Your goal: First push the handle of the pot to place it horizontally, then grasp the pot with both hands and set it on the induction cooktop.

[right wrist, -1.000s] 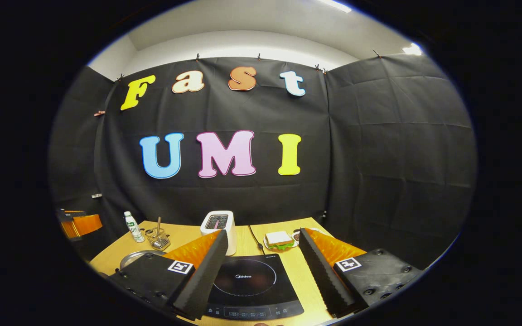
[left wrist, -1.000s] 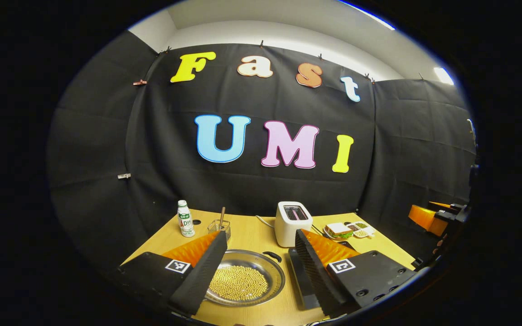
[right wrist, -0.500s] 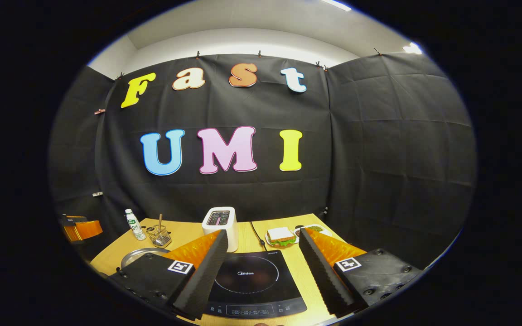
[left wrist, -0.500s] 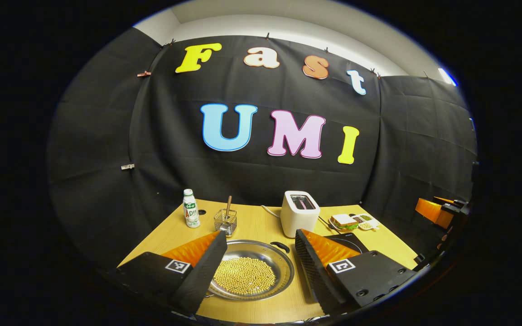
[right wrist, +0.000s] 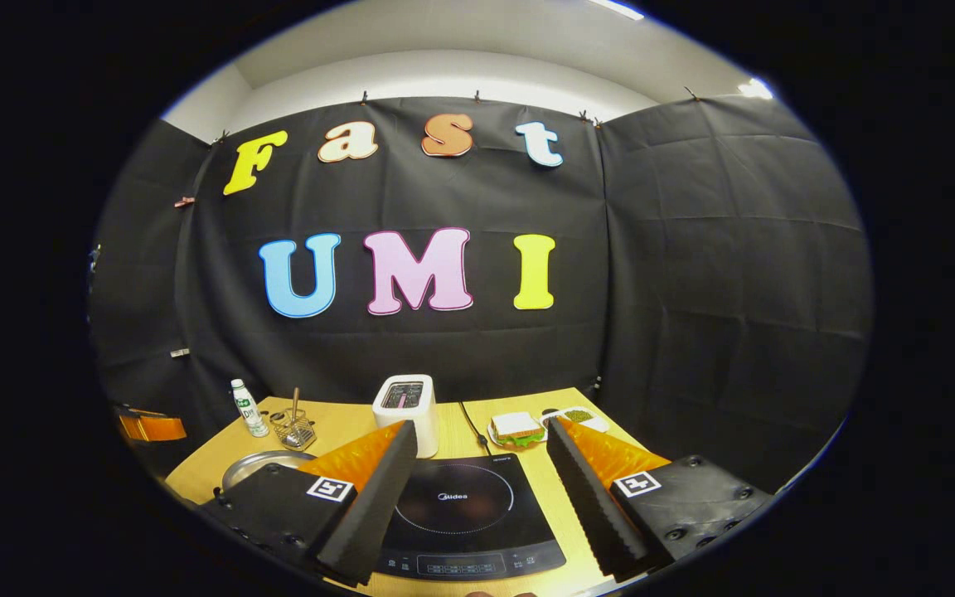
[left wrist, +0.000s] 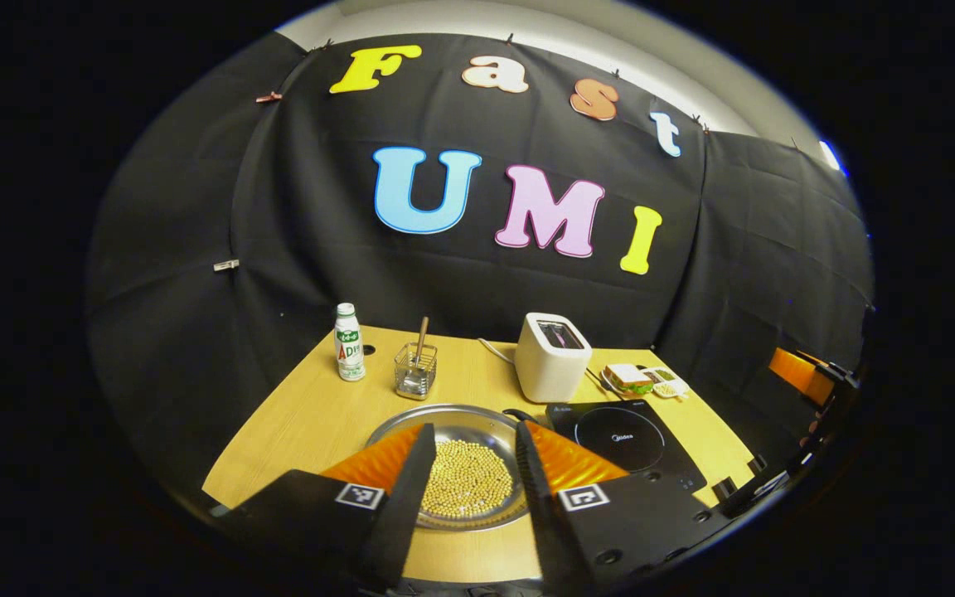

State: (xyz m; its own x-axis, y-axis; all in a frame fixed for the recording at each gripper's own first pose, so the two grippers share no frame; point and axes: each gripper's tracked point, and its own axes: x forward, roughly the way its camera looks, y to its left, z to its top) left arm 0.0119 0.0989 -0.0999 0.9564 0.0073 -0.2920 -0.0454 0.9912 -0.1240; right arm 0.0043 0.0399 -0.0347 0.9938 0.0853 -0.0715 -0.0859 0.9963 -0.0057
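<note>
A shallow steel pot [left wrist: 411, 420] filled with yellow beans sits on the wooden table, its black handle [left wrist: 519, 412] pointing toward the far right. My left gripper [left wrist: 473, 431] hovers above the pot's near side, open with a narrowed gap and nothing between the fingers. The black induction cooktop [left wrist: 622, 435] lies just right of the pot. In the right gripper view, my right gripper [right wrist: 482, 427] stands open above the cooktop [right wrist: 465, 506], and the pot's rim [right wrist: 258, 464] peeks out at the left. The left gripper's orange body [right wrist: 150, 427] shows at the far left there.
Along the back of the table [left wrist: 312, 423] stand a small bottle [left wrist: 350, 352], a wire holder with a utensil [left wrist: 415, 373], a white toaster [left wrist: 552, 367] and a plate with a sandwich [left wrist: 629, 379] beside small dishes [left wrist: 664, 383]. Black cloth walls enclose the table.
My left gripper has risen and tipped down over the pot, and its fingers have drawn closer together. The right gripper has barely shifted over the cooktop.
</note>
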